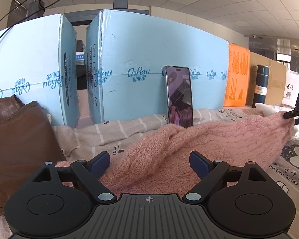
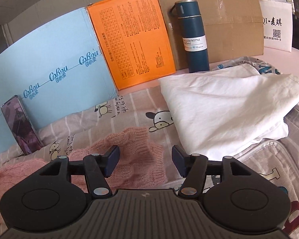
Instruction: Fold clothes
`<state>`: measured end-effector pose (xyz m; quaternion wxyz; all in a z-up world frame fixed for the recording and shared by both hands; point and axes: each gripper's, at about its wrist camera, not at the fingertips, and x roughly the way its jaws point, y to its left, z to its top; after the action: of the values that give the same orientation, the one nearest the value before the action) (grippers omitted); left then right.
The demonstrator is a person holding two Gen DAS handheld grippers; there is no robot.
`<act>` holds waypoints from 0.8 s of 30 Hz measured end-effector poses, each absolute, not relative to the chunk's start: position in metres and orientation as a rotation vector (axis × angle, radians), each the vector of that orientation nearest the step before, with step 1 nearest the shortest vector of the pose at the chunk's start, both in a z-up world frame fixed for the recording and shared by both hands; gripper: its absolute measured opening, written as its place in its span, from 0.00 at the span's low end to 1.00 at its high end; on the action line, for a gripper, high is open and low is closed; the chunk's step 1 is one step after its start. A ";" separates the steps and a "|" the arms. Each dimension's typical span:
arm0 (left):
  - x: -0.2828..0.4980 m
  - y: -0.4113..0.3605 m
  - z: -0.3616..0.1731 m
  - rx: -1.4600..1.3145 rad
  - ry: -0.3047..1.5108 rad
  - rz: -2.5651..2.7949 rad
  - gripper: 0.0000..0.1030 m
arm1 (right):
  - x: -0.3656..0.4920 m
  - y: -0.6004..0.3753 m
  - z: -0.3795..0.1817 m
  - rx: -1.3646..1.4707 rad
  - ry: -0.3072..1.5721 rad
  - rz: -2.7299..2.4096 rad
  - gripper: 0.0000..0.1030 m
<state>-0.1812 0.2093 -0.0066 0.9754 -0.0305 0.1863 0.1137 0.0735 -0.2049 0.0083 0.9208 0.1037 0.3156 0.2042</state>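
White tiled drop ceiling (image 1: 239,4), a row of light-blue cardboard boxes (image 1: 149,59), an orange box (image 2: 133,37) and a brown cardboard box (image 2: 219,18) backing a bed with a grey striped cartoon-print sheet (image 2: 129,109), daylight throughout.

Cartoon bedsheet (image 2: 129,107), pink sweater (image 1: 169,155), white garment (image 2: 229,107)
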 end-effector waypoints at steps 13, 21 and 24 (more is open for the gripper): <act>-0.172 0.219 -0.015 -0.086 0.420 0.183 0.25 | 0.083 -0.203 -0.001 0.306 0.612 0.372 0.08; -0.153 0.230 0.003 -0.049 0.462 0.157 0.23 | 0.080 -0.202 0.001 0.261 0.632 0.254 0.08; -0.145 0.228 0.003 0.010 0.470 0.168 0.46 | 0.085 -0.201 -0.012 0.247 0.657 0.232 0.13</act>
<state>-0.1451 0.2277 0.0028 0.9690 0.0050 0.2325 0.0832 0.0855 -0.2008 -0.0125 0.9324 0.1208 0.3212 0.1132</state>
